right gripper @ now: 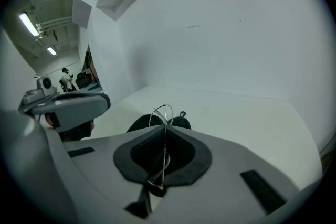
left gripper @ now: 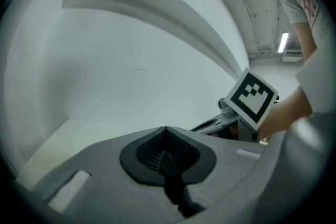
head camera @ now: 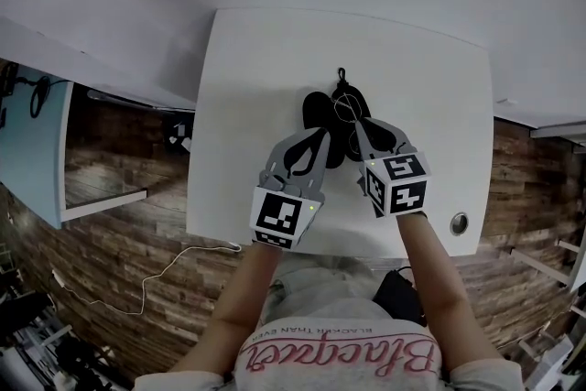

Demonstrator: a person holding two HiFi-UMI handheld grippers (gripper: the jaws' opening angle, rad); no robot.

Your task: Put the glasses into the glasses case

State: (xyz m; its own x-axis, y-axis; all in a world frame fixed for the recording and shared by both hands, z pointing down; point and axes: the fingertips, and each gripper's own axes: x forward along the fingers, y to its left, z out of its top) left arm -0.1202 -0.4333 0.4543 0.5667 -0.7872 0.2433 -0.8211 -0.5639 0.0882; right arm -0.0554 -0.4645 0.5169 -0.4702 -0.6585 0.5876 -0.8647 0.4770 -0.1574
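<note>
Currently: R gripper (right gripper: 164, 131) pinches thin wire glasses (right gripper: 161, 112) edge-on btwn its jaws, lens loop sticking out past the tips. Glasses sit right at black glasses case (head camera: 318, 113), mid white table (head camera: 256, 87). L gripper (left gripper: 166, 132): jaws pressed together, nothing btwn them, tips near case's left side. Glasses not yet in case.

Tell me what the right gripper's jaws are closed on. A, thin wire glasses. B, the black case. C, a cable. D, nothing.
A. The right gripper has its jaws shut on the thin wire glasses, while the black case lies beyond them.
</note>
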